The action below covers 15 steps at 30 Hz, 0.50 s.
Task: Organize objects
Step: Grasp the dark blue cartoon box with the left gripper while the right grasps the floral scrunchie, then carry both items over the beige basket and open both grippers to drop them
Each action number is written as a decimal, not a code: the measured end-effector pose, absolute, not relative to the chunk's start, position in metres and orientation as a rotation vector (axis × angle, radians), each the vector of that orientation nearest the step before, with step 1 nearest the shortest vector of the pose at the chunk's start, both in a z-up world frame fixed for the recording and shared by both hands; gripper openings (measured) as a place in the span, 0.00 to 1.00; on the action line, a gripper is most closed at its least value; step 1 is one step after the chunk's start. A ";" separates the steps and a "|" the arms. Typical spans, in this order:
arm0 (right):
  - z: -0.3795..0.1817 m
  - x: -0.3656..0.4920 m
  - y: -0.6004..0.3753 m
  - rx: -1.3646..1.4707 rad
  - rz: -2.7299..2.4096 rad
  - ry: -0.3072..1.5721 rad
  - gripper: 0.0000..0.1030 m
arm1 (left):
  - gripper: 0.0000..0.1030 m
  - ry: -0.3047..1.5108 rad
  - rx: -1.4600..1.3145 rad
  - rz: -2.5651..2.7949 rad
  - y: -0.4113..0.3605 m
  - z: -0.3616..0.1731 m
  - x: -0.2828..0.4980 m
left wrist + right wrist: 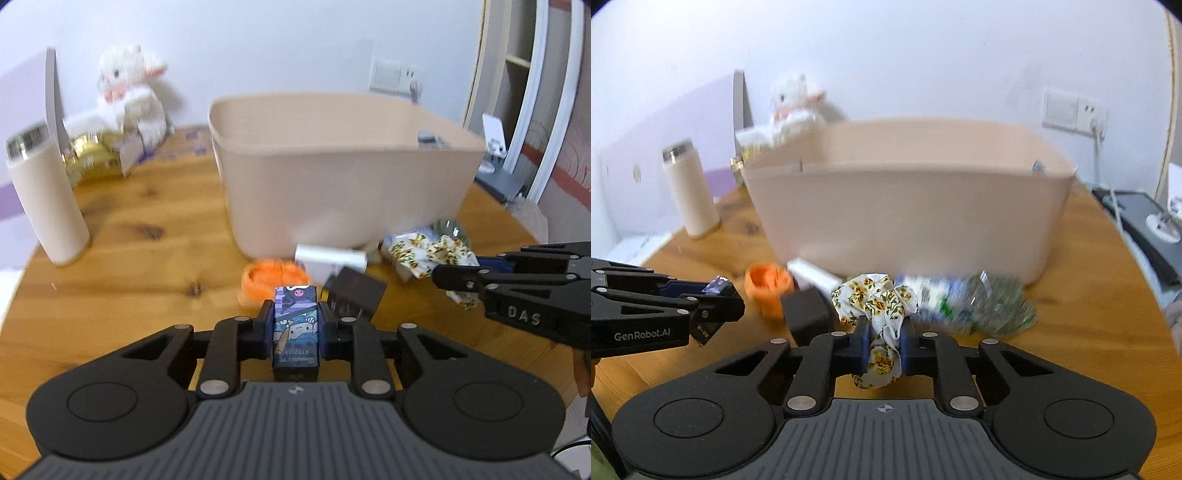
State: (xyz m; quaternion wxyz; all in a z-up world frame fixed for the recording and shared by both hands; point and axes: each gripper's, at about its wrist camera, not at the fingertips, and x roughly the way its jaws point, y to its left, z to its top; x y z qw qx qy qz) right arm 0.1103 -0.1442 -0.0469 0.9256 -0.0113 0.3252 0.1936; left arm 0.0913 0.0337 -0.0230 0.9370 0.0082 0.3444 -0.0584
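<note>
Presently both grippers are loaded: the left gripper [295,325] has its fingers closed tight on a small cartoon-printed box [295,328], held upright between the pads, and the right gripper [885,345] is pinched shut on a floral fabric scrunchie [877,306], the cloth bunching out above and below the fingers. Both items appear lifted just clear of the wooden table [122,266], though blur prevents certainty. From the left wrist view, the beige storage bin [332,184] stands at twelve o'clock, open-topped and near; from the right wrist view it likewise fills the twelve o'clock position. Loose items lie along the bin's near wall: an orange cup-shaped object [764,284] at ten o'clock of the right gripper, a white tube [812,275] and a black block [805,312] just beside it, and a crumpled printed wrapper [964,299] at two o'clock. Further out, a cream flask [44,195] stands upright at ten o'clock in the left view, with a white plush toy [129,88] behind it. Judged step: transport of two picked items toward the bin. The next move calls for raising each gripper above the rim, then releasing over the interior; a low approach risks striking the wall.
</note>
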 end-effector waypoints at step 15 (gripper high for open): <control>0.027 0.150 -0.186 0.111 0.306 0.491 0.14 | 0.24 0.504 -0.014 -0.081 0.035 0.058 0.147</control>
